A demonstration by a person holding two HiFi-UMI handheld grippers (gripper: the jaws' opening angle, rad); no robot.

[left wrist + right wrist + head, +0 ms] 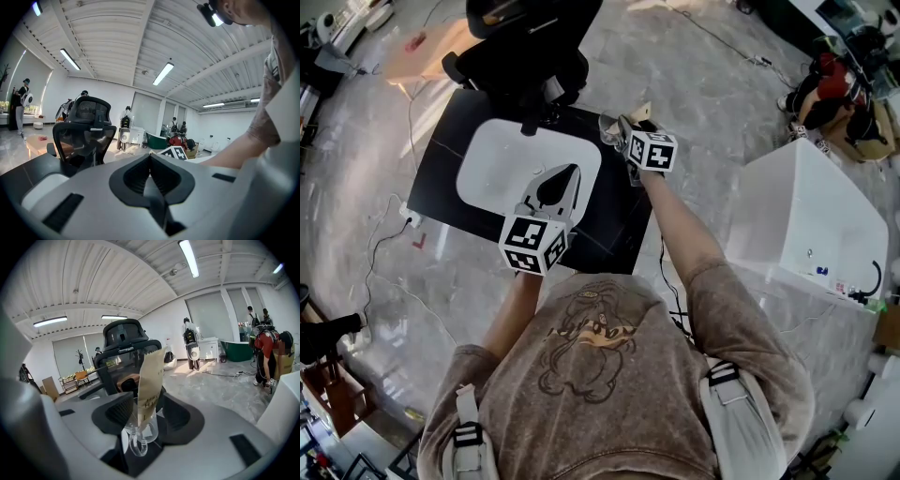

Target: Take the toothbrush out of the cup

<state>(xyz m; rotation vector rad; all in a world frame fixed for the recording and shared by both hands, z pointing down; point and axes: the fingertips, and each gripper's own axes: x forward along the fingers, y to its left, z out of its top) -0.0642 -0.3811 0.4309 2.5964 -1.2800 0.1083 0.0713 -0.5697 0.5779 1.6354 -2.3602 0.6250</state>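
A clear glass cup (140,430) with a handle stands near the back right corner of the black table (441,178). In it a toothbrush in a tan paper sleeve (150,380) stands upright. My right gripper (149,411) is open, with a jaw on each side of the sleeve just above the cup's rim; a gap shows on the left side. From the head view the cup (609,127) and the sleeve (639,112) lie right at the right gripper (623,131). My left gripper (572,169) hovers over the white basin (502,155), shut and empty.
A black office chair (525,56) stands just behind the table, close to the cup. A white cabinet (806,216) is on the floor to the right. Cables run over the floor on the left. People and furniture stand far off in the room.
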